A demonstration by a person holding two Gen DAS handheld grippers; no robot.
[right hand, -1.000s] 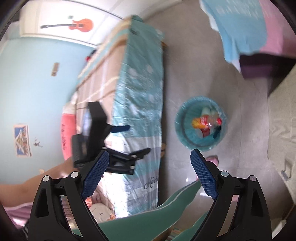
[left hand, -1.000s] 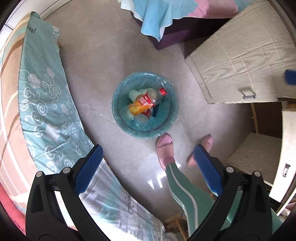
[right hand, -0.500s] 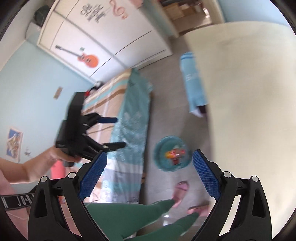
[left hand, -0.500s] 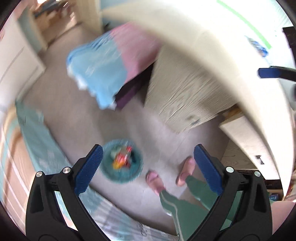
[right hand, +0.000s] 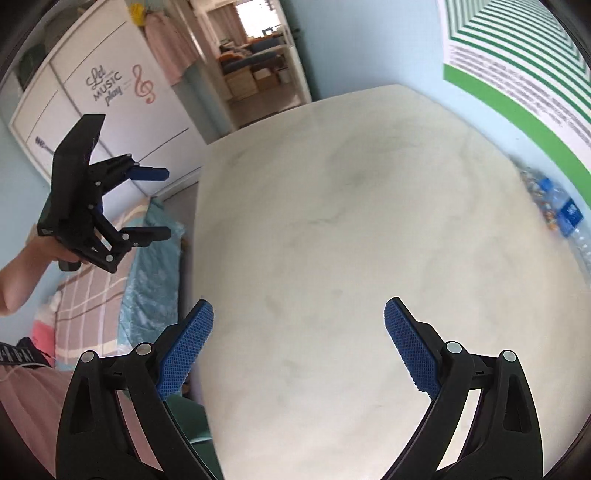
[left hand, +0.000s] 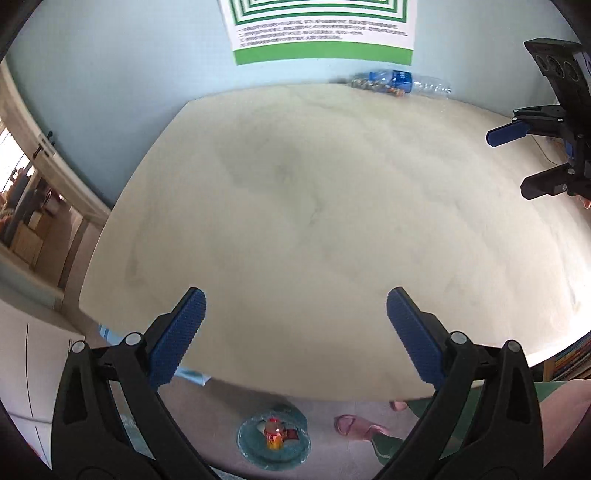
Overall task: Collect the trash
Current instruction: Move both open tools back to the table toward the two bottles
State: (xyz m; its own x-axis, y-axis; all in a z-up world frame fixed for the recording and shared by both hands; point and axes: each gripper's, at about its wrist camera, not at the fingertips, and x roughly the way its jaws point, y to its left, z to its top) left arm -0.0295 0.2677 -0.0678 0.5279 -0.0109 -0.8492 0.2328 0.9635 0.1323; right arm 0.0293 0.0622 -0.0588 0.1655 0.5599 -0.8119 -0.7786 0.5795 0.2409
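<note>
Both hand-held grippers, left (left hand: 295,325) and right (right hand: 298,332), were spread, empty. Step: reaching for bottle (left hand: 399,82) at counter (left hand: 295,206) far edge; then bin (left hand: 272,435).

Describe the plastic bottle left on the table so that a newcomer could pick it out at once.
Start at the big pale table and follow it to its far edge, against the light blue wall below the green-and-white poster. There a clear plastic bottle lies on its side. Its blue label sets it apart; no other object shows on the tabletop.
</note>
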